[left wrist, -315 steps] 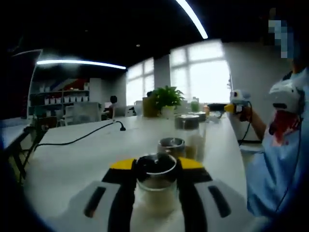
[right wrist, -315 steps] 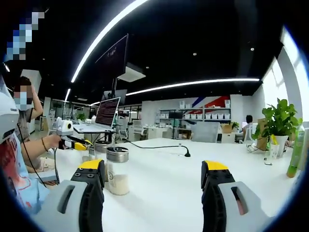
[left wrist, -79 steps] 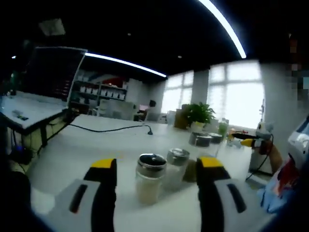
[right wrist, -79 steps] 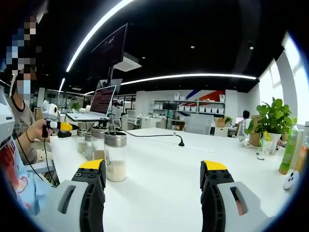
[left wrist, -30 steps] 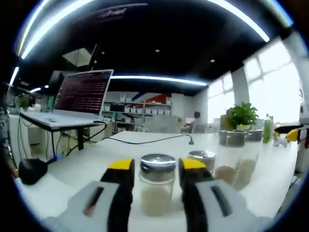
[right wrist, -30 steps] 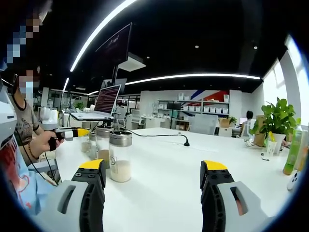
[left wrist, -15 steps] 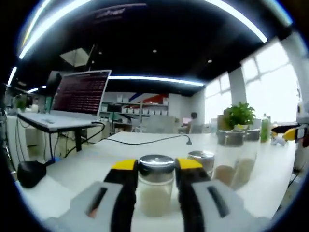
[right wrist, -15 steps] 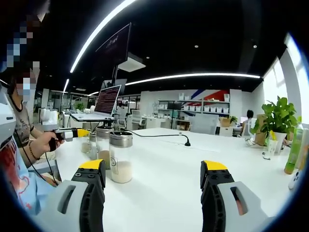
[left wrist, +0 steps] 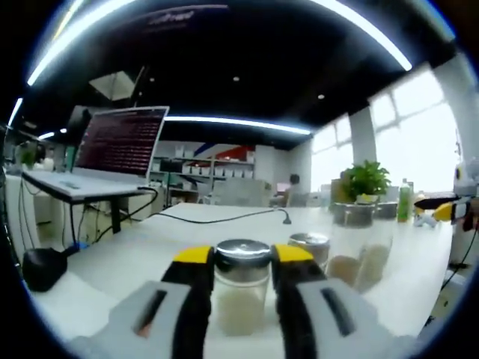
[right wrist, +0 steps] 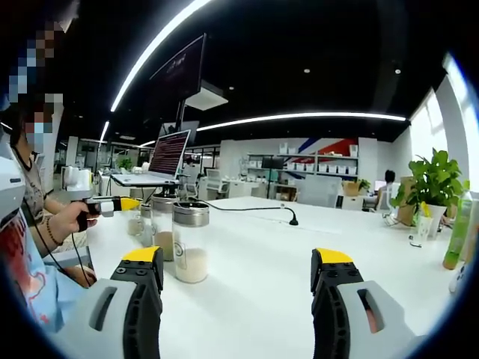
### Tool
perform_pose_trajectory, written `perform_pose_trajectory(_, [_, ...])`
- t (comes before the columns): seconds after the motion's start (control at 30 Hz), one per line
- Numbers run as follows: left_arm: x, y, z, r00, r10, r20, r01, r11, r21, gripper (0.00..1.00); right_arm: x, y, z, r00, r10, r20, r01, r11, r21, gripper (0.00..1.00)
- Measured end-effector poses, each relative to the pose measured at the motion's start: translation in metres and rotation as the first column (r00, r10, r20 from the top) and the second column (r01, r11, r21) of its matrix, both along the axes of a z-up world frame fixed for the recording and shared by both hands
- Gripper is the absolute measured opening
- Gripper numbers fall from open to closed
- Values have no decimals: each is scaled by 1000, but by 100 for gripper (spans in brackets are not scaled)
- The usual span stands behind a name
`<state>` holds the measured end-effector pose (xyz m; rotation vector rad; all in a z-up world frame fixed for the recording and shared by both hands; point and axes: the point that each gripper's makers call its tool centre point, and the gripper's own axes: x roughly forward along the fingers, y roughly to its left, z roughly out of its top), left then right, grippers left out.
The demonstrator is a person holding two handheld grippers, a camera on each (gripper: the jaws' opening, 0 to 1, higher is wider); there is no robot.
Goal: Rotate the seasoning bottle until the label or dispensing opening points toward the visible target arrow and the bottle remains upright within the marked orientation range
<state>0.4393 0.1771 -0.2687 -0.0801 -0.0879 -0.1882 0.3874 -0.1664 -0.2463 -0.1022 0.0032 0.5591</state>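
Note:
A glass seasoning bottle (left wrist: 241,293) with a metal lid and pale powder stands upright on the white table (left wrist: 105,265). My left gripper (left wrist: 241,263) is shut on it, a yellow-tipped jaw pressing each side. In the right gripper view my right gripper (right wrist: 238,271) stands open over bare table (right wrist: 262,262), nothing between its jaws. A similar lidded bottle (right wrist: 191,243) stands just beyond its left jaw. Farther left a person's hand holds the left gripper (right wrist: 112,204) among more bottles (right wrist: 159,226). No arrow mark is visible.
Behind the held bottle stand a short lidded jar (left wrist: 308,248) and two taller bottles (left wrist: 352,239). A laptop (left wrist: 120,146) sits on a raised stand at left, a black cable (left wrist: 224,219) crosses the table, and a potted plant (right wrist: 436,187) and green bottle (right wrist: 456,232) stand at right.
Since 2.6 s ago the left gripper's jaws have come in from open and shut on the bottle; in the last half second nothing more shifts. The right gripper stays open and still.

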Motion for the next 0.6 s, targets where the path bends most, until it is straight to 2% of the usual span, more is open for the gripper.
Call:
perform_pose_trajectory(0.27, [1, 1, 1, 1000, -16, -8, 16, 1000, 15, 31, 1, 0, 1, 1000, 0, 0, 0, 1000, 2, 83])
perform_pose_trajectory(0.5, [4, 2, 2, 998, -60, -12, 61, 998, 28, 31, 1, 2, 1, 1000, 3, 0, -3, 1000, 2, 83])
perform_pose_trajectory(0.6, [4, 1, 1, 998, -69, -13, 70, 996, 54, 31, 1, 3, 1, 1000, 4, -1, -4, 1000, 10, 82])
